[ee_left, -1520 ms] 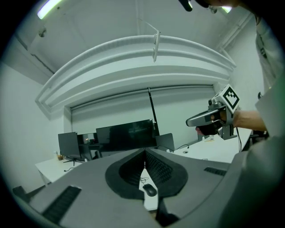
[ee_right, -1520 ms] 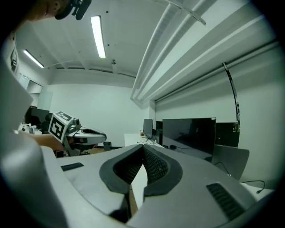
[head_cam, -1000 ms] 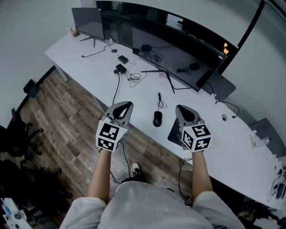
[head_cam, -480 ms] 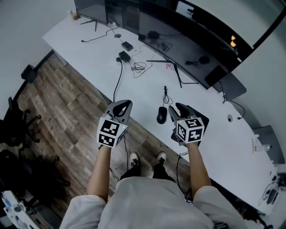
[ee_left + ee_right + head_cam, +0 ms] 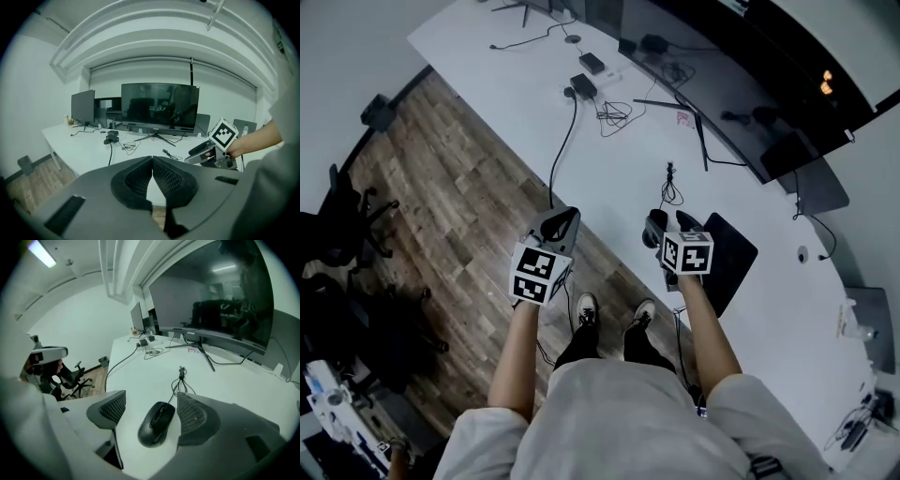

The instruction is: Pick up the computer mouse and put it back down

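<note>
A black computer mouse [image 5: 157,423] lies on the white desk [image 5: 609,169], its bundled cable running away from it. My right gripper [image 5: 152,409] is lowered over it, one jaw on each side of the mouse. The jaws are opening and the pads are not pressing on it. In the head view the mouse [image 5: 652,228] peeks out at the tip of my right gripper [image 5: 666,223]. My left gripper [image 5: 561,223] hovers at the desk's near edge, to the left of the mouse. Seen in the left gripper view, the left gripper [image 5: 152,160] is shut with nothing in it.
A black mouse pad [image 5: 727,258] lies right of the mouse. Farther back are a power adapter [image 5: 581,86] with loose cables and a wide dark monitor [image 5: 159,107]. Wooden floor [image 5: 459,187] and an office chair [image 5: 337,225] lie to the left.
Both grippers have come down toward the desk. The right gripper went from shut to open and now straddles the mouse. The left gripper stayed shut.
</note>
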Motion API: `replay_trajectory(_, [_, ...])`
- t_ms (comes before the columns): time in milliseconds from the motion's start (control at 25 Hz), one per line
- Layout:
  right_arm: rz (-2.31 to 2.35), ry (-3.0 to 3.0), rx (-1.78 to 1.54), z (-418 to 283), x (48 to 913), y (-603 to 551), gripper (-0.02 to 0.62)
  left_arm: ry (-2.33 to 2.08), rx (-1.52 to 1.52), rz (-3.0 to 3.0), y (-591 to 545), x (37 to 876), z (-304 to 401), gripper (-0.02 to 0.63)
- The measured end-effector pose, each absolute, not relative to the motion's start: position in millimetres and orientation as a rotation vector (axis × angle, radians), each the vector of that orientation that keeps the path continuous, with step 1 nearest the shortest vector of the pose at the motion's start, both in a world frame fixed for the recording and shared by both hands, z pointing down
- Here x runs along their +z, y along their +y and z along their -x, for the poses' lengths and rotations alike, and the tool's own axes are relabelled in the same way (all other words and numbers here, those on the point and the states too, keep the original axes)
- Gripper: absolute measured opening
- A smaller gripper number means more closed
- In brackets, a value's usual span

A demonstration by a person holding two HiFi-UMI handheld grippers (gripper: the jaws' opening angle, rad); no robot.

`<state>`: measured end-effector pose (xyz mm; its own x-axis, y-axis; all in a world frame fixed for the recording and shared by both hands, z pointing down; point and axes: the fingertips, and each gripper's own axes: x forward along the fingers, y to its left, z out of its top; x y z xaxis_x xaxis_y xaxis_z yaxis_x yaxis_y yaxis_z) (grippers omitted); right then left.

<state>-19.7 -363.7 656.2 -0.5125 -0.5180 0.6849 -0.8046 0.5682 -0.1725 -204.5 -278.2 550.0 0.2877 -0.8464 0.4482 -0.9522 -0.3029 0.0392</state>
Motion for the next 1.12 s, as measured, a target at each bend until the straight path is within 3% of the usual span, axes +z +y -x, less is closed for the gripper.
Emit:
replay_trajectory(280, [-1.059, -2.026, 0.692, 17, 719, -365, 0.397, -1.615, 0.558, -2.203, -275, 581, 204, 0.018])
replay_trajectory(480, [-1.032, -1.963, 0.704, 18, 741, -363, 0.397, -1.602, 0.572, -2.183, -272, 594, 204, 0.018])
replay_trajectory(720, [-1.07, -1.94, 0.679, 15, 741, -369, 0.336, -1.641, 0.552, -2.205, -274, 590, 210, 0.018])
replay_trajectory(1120, [-1.03, -2.091, 0.645, 16, 696, -371, 0.311, -1.677, 0.498, -2.252, -281, 567, 219, 0.018])
